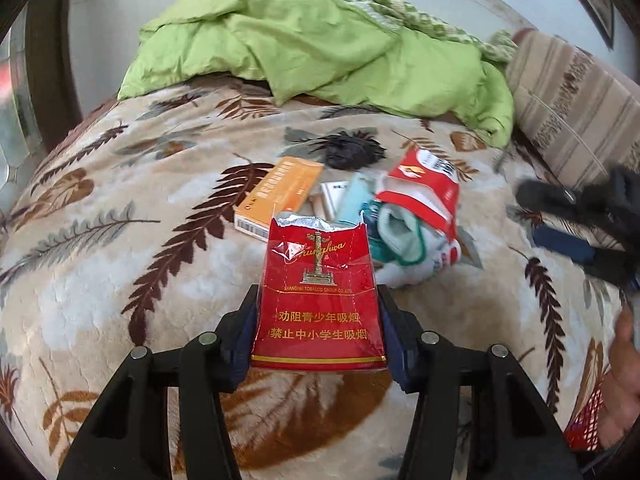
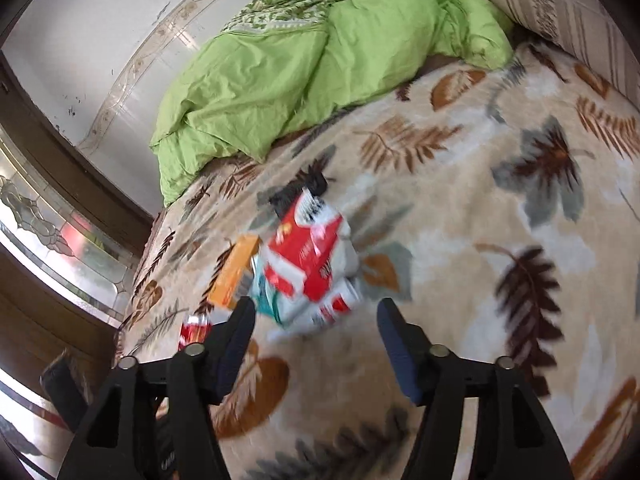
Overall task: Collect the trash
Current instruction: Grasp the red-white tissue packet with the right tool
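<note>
**Red cigarette pack gripped above leaf-print blanket**

A torn-open red cigarette pack (image 1: 320,300), silver foil showing at its mouth, is clamped upright between the pads of the left gripper (image 1: 319,308); its contents cannot be made out. The right gripper (image 2: 316,320) is held with its jaws spread wide and nothing between them. At twelve o'clock from the pack, a litter pile is seen: a crumpled red-and-white wrapper (image 1: 420,196), an orange box (image 1: 280,196) at eleven o'clock, and a teal-trimmed white packet (image 1: 400,240). All of it lies on a beige leaf-print blanket (image 1: 120,240). A green quilt (image 1: 320,48) is bunched at the far side against a white wall (image 2: 100,40), with a striped pillow (image 1: 572,108) at two o'clock.
</note>
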`<state>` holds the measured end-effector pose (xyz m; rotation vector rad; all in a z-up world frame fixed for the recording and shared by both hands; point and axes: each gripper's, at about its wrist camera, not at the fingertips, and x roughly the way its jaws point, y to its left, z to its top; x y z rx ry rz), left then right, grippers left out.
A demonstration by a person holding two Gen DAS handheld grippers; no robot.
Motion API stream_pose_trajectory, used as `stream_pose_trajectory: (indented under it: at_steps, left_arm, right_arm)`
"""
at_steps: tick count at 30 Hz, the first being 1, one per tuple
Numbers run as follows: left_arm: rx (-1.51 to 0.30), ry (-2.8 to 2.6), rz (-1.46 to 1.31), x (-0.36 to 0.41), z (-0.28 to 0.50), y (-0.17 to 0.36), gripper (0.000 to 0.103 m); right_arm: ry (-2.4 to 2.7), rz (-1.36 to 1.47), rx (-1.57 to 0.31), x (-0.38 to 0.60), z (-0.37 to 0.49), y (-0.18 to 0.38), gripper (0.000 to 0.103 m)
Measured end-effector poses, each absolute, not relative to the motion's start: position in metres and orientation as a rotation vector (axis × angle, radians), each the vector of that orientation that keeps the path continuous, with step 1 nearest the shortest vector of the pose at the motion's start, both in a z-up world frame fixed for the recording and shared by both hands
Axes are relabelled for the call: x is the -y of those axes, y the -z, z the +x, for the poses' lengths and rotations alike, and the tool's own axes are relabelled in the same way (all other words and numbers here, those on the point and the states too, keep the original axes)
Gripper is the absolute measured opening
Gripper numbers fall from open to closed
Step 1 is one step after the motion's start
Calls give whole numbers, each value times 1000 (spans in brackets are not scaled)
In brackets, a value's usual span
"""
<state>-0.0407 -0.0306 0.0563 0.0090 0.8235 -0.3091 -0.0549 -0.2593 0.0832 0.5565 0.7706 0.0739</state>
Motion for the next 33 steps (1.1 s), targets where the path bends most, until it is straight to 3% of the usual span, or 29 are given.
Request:
stream_pose_trajectory:
  at_steps: [7, 13, 16, 21, 33]
  left_arm:
    - [-843, 325, -30, 27, -33, -54, 53]
    - [-849, 338, -37, 29, -31, -52, 53]
    - [-851, 337, -46, 27, -29, -52, 53]
    - [-844, 338, -49, 27, -30, -53, 53]
    - [-794, 363, 0, 35, -43, -59, 53]
  right_arm:
    - [-38, 374, -820, 242, 16, -76, 75]
    - [-24, 389, -849, 243, 50, -55, 74]
    - [-33, 357, -853, 234, 50, -53, 54]
    - [-24, 383, -790, 234, 30, -65, 34]
    - [-20, 489, -657, 261, -57, -91, 30]
